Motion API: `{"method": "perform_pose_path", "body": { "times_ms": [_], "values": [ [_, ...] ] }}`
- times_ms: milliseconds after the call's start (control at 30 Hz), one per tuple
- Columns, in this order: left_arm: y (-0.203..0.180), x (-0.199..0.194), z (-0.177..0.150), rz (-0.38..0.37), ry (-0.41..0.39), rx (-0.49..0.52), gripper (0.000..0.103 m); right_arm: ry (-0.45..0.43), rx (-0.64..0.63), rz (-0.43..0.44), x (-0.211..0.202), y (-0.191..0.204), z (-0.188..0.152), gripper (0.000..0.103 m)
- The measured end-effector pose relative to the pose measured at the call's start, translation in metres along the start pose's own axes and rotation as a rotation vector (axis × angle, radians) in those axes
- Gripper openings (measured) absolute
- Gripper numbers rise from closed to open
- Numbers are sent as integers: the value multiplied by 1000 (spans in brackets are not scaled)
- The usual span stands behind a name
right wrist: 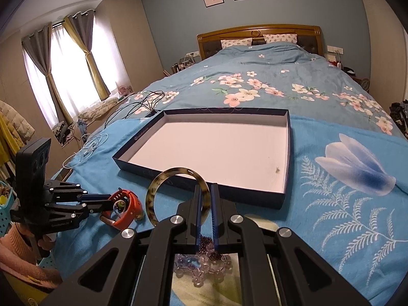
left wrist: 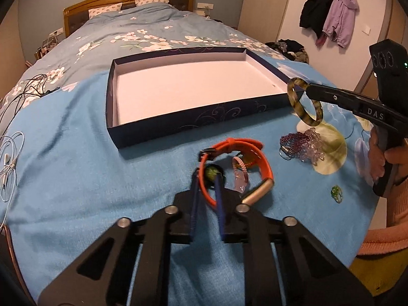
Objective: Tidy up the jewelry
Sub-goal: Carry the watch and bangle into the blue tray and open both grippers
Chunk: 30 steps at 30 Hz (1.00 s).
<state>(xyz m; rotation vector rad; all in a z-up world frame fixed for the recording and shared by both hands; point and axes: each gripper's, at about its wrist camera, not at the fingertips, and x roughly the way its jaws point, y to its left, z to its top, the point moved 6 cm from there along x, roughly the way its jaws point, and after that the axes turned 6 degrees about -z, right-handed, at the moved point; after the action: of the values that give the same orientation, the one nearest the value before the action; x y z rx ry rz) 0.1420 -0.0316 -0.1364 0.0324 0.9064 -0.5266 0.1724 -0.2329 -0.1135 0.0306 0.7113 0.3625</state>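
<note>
While R gripper [right wrist: 206, 191] clamps tortoiseshell bangle [right wrist: 176, 193] beside empty box [left wrist: 193, 122], I've L gripper [left wrist: 207, 178] pinched on orange watch [left wrist: 237, 163] strap; next: lift both, drop in box.

The box [right wrist: 255, 199] ahead of both tongs has dark navy walls with faint swirl patterns and a plain white inside. The bangle [right wrist: 155, 191] in the right tongs [right wrist: 207, 191] is mottled tortoiseshell, yellow-green and dark brown. The watch strap [left wrist: 234, 158] at the left tongs [left wrist: 207, 178] is bright orange with a silvery clasp. Under the right tongs lie purple and clear beads [left wrist: 303, 144]. To the right of the left tongs sits a small green ring [left wrist: 336, 192]. The bedspread [left wrist: 76, 178] is sky blue with pale flowers. Both tongs are black with blue pads [right wrist: 198, 219].
</note>
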Motion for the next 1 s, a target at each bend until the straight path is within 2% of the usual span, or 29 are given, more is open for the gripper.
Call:
{"method": "perform_pose_path", "body": {
  "times_ms": [67, 433, 667, 1000],
  "values": [
    [-1, 0, 1, 0, -5, -2, 5, 0, 0, -1, 0, 0, 0, 6],
    [-4, -34, 25, -34, -113, -6, 5, -26, -13, -10, -2, -2, 11, 6],
    [11, -41, 63, 3, -184, -11, 5, -47, -11, -19, 6, -10, 36, 6],
    [51, -16, 136, 9, -233, -119, 5, -3, -23, -77, 58, -28, 81, 6]
  ]
}}
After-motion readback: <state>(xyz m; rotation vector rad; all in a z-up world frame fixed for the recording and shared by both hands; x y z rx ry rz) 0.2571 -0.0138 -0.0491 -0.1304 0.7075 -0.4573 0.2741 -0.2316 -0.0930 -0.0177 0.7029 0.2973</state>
